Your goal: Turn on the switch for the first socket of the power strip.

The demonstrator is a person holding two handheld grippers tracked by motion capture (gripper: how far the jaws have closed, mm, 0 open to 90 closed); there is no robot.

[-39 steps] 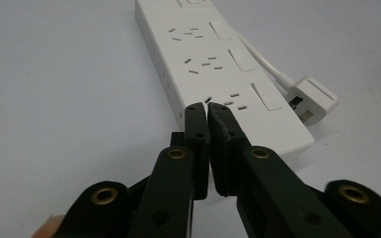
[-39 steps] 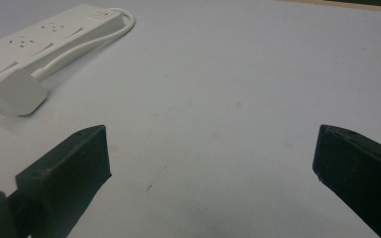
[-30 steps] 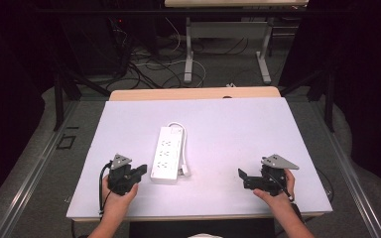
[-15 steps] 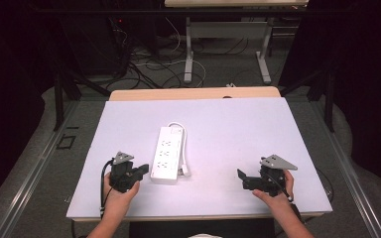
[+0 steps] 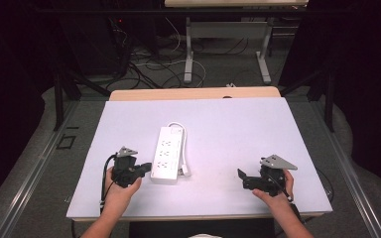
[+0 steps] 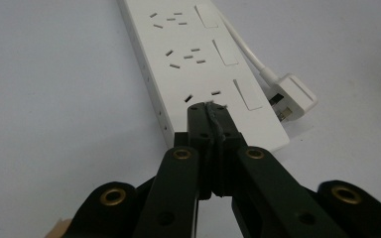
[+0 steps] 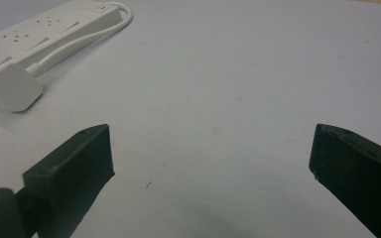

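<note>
High view: a white power strip [image 5: 167, 153] lies lengthwise near the middle of the table [image 5: 228, 124], its plug [image 5: 183, 171] beside its near right corner. The left gripper [image 5: 146, 170] sits at the strip's near left corner, held by the left hand [image 5: 120, 191]. The right gripper [image 5: 240, 176] is well apart at the table's right, in the right hand [image 5: 277, 196], pointing toward the strip.

Left gripper view: the jaws are pressed together with nothing between them, tips over the near end of the strip [image 6: 198, 59]; the plug [image 6: 292, 96] lies just right.

Right gripper view: the jaws stand wide apart over bare table [image 7: 238, 89], holding nothing; strip [image 7: 34, 29] and plug [image 7: 11, 88] lie at upper left.
</note>
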